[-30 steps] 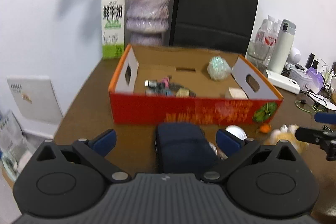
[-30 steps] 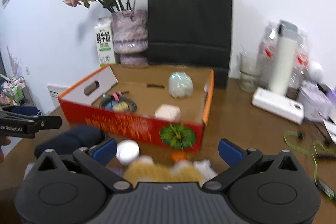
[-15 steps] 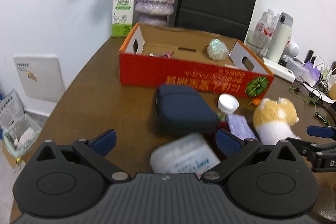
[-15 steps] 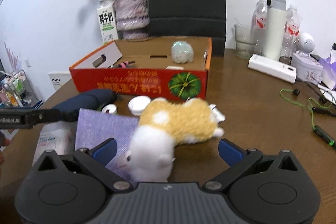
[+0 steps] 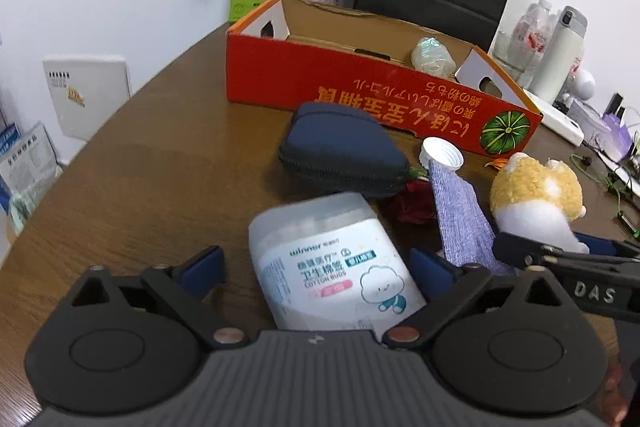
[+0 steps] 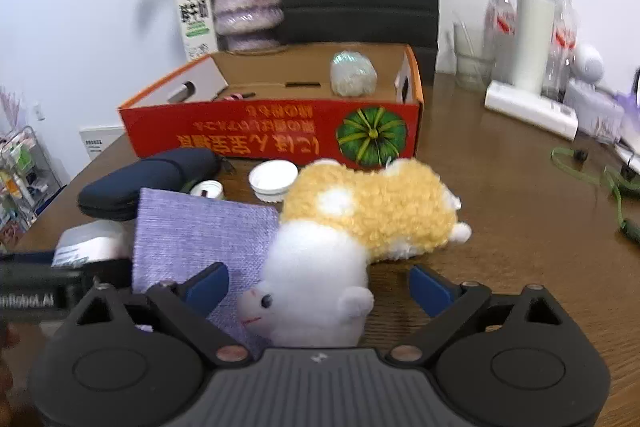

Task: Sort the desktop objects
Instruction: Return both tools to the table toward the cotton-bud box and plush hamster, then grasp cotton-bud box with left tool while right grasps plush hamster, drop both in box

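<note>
Both my grippers have dropped toward the desk, jaws just narrowing slightly. My left gripper (image 5: 316,265) stands released around the cotton-bud tub (image 5: 328,259), near the navy pouch (image 5: 340,155). My right gripper (image 6: 318,285) stands released around the plush toy (image 6: 352,227), beside the purple cloth (image 6: 196,239); 1 red box (image 6: 272,131) sits beyond.

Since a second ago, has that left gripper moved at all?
Yes. The left gripper has drawn back from the red cardboard box, which now sits farther up the view, and come down around the cotton bud tub, jaws narrowing slightly.
</note>
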The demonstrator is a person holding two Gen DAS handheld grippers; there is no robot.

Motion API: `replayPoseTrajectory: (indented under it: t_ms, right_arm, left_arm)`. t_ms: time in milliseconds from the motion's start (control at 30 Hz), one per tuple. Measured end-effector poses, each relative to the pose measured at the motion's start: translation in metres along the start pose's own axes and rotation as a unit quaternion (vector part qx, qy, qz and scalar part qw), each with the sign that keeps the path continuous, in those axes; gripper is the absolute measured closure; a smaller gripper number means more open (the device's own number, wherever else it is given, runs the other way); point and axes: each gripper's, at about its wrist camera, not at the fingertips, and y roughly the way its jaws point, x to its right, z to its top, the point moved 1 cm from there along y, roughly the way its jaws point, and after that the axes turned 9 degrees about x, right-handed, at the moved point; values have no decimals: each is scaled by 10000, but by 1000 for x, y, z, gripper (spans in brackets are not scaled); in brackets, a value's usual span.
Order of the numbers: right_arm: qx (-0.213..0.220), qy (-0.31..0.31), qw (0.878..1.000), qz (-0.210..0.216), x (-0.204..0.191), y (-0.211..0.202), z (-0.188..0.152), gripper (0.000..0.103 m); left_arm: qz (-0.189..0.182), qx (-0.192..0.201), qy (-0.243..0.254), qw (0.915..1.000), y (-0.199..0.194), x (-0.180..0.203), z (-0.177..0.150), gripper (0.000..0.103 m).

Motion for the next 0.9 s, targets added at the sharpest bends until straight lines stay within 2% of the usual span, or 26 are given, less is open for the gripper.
replayPoseTrajectory:
  t_ms: [33, 67, 133, 200, 400, 633, 900]
  right_arm:
    - [42, 43, 10000, -14, 2, 1, -1, 11]
    - [51, 74, 10000, -7, 3, 2, -2, 18]
    - [46, 123, 9998, 151, 6, 1, -5, 29]
    - [77, 113, 9996, 241, 5, -1, -6, 43]
    - [208, 183, 9994, 230, 11, -9, -7, 49]
    - [672, 350, 9967, 290, 27, -35, -5, 54]
    - [641, 285, 9971, 311, 29, -42, -8, 56]
  left_arm:
    - [10, 46, 3, 10000, -1, 0, -1, 11]
    - [56, 86, 53, 9999, -3, 0, -2, 14]
    - [163, 150, 184, 9996, -4, 3, -3, 31]
    - [236, 208, 260, 9992, -5, 3, -5, 35]
    - [122, 261, 174, 9994, -14, -4, -8, 35]
    - [60, 753, 114, 9971, -44, -9, -2, 35]
    - [-19, 874, 66, 9962, -56, -10, 6, 35]
